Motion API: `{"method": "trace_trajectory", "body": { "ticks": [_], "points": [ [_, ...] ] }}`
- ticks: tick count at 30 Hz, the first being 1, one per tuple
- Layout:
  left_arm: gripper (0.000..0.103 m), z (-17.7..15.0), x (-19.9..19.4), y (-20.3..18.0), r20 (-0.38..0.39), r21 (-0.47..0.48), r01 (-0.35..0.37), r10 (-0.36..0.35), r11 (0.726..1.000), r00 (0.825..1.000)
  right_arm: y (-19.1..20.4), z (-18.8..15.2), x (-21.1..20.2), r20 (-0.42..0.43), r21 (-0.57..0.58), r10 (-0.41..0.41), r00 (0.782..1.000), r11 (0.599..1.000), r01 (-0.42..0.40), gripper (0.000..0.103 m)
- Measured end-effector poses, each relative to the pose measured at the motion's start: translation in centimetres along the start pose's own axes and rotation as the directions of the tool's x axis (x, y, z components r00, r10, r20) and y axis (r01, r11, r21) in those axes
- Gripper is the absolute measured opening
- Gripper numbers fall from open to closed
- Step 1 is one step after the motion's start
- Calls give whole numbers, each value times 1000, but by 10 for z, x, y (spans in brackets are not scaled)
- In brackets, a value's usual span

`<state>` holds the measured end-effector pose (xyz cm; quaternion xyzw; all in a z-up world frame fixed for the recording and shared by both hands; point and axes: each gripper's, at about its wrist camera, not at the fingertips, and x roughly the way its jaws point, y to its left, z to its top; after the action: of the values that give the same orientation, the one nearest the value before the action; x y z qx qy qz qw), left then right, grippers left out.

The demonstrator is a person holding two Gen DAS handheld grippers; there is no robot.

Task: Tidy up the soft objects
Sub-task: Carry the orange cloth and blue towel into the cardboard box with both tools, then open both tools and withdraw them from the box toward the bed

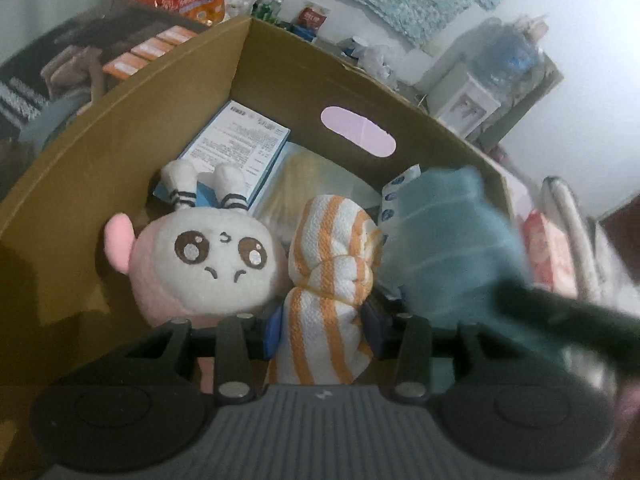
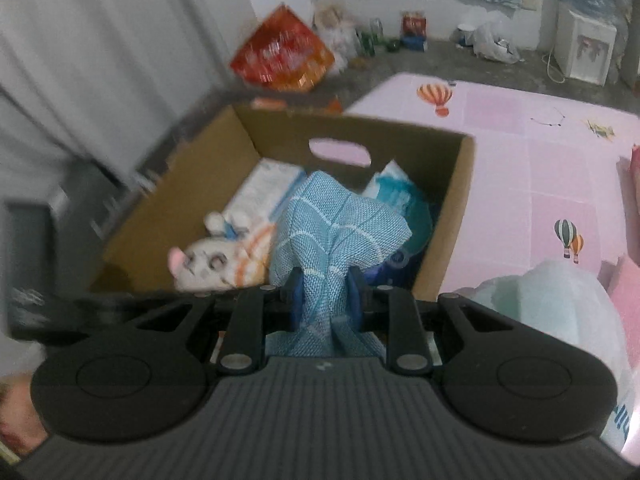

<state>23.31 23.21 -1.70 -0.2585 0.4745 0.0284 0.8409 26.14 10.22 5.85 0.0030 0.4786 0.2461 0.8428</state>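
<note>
Pink balloon-print floor mat (image 2: 532, 152) surrounds the open brown cardboard box (image 2: 448, 216), where we carry two light, limp cloths: our left hand-held gripper (image 1: 325, 322) pinches the knotted orange-striped white towel (image 1: 332, 264) below its knot, our right hand-held gripper (image 2: 323, 294) clamps the bunched blue woven towel (image 2: 340, 224) at its waist, both above the box beside the pink-and-white plush toy (image 1: 208, 264).

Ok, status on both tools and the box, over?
Left tool shut on striped towel, over the box. Right tool shut on blue towel, also over it. Plush already inside; nothing blocking.
</note>
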Motion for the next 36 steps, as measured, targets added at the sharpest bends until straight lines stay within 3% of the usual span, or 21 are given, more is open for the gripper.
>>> {"method": "trace_trajectory", "body": {
  "ticks": [4, 8, 11, 13, 17, 20, 24, 31, 36],
  "points": [
    [43, 1, 1, 4, -4, -24, 15, -15, 1000, 1000, 16, -6, 21, -68, -10, -8, 998, 1000, 7, 23],
    [42, 1, 5, 5, -14, -38, 29, -29, 999, 999, 15, -6, 32, -114, 49, 45, 992, 998, -40, 30],
    [42, 2, 7, 6, -16, -54, 36, -37, 998, 999, 0, -6, 34, -110, 103, 94, 989, 991, -82, 38],
    [42, 2, 7, 5, -22, -61, 37, -38, 997, 999, -11, -5, 31, -100, 132, 121, 988, 985, -108, 56],
    [44, 1, 9, 3, -32, -59, 29, -31, 998, 999, -22, -9, 14, -71, 154, 167, 983, 976, -154, 58],
    [49, 1, 7, 1, -28, -53, 29, -30, 998, 999, -34, -12, -1, -34, 178, 202, 979, 965, -193, 58],
    [63, -1, 2, -6, -2, -14, 31, -31, 999, 1000, -49, -19, -32, 52, 199, 266, 963, 942, -271, 58],
    [65, -6, -15, -26, 55, 86, 9, -14, 996, 998, -71, -35, -85, 192, 189, 321, 928, 915, -355, 58],
    [65, -10, -31, -33, 91, 132, 12, -24, 991, 996, -97, -63, -124, 269, 168, 320, 908, 913, -371, 58]
  ]
}}
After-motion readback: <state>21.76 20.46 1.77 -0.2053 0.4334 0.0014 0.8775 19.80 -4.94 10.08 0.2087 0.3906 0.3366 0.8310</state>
